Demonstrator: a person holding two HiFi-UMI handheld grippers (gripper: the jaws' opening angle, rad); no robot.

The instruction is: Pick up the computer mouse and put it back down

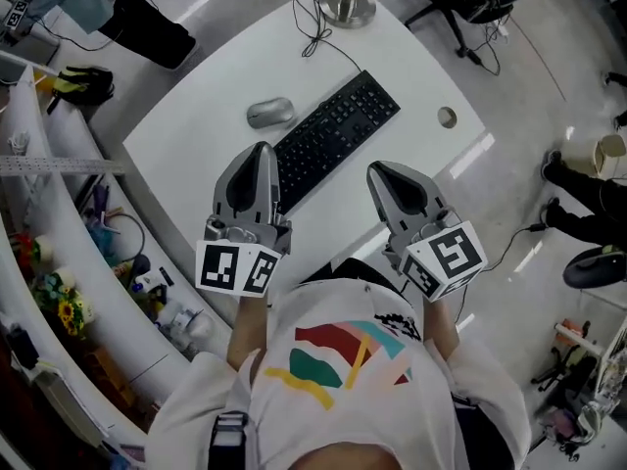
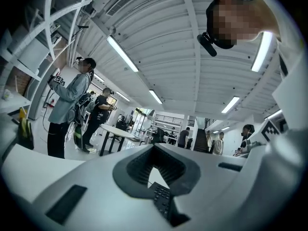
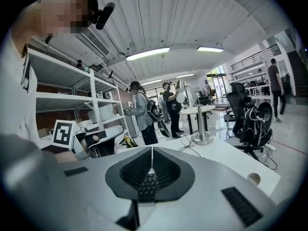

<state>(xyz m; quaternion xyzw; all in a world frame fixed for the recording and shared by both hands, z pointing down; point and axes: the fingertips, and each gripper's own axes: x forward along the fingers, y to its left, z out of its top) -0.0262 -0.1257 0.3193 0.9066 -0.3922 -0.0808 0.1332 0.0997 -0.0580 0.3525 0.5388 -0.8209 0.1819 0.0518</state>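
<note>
Two tongs are held side by side over the near part of the white tabletop (image 1: 196,150), one in each of our hands, and both point away from us. We see the left tongs (image 1: 261,149) with its jaws drawn together at the tips and nothing between them. In the left gripper view, only a patch of tabletop and a few keys show through the hollow behind the tips. The right tongs (image 1: 378,168) is likewise closed tight and empty, its two pads meeting along a thin seam in the right gripper view. The grey computer mouse (image 1: 270,113) lies on the tabletop just ahead of the left tongs' tips, apart from them and untouched. A black keyboard (image 1: 338,135) lies slantwise ahead of and between the two tongs, its near end just beside the left tongs on that tongs' right side. The mouse sits near the keyboard's long edge on the left tongs' side. Farther ahead of the right tongs we see a round hole (image 1: 447,117) in the tabletop. Well beyond both tongs a metal stand base (image 1: 348,8) rests, with a thin black cable (image 1: 315,27) curling near it. At the rear of each tongs sits its marker cube, the left cube (image 1: 238,267) and the right cube (image 1: 446,256), close to our white shirt (image 1: 343,360).
</note>
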